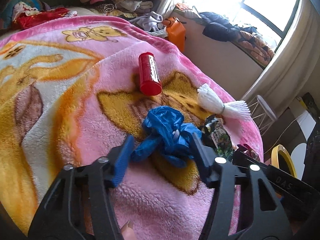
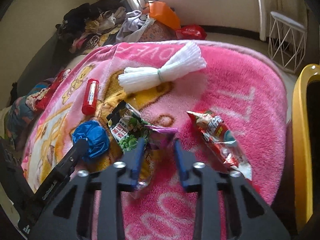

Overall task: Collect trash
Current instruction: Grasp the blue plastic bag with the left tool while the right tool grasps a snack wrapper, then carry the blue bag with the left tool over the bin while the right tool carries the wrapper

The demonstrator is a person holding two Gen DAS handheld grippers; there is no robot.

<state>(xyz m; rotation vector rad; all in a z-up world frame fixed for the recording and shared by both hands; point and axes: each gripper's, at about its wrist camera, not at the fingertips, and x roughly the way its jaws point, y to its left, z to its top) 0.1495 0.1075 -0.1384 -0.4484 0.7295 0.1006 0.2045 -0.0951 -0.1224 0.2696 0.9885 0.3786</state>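
On the pink cartoon blanket (image 1: pixel 60 104), my left gripper (image 1: pixel 162 136) is shut on a crumpled blue plastic bag (image 1: pixel 166 128), whose folds fill the gap between the blue pads. In the right wrist view that bag (image 2: pixel 94 138) lies at the left. There my right gripper (image 2: pixel 159 141) is shut on a purple snack wrapper (image 2: pixel 160 132), pinched at its upper edge. A green pea snack bag (image 2: pixel 126 132) lies just left of it and a red snack wrapper (image 2: pixel 218 140) to the right. Farther off are a red cylinder (image 1: pixel 149 74) and a white foam net bundle (image 2: pixel 160 74).
A yellow-rimmed bin (image 2: pixel 300 130) stands beside the bed at the right. A white wire stool (image 2: pixel 286 40) is on the floor beyond it. Piled clothes (image 2: pixel 96 24) and an orange bag (image 1: pixel 176 32) crowd the far end of the bed, under a bright window (image 1: pixel 260 6).
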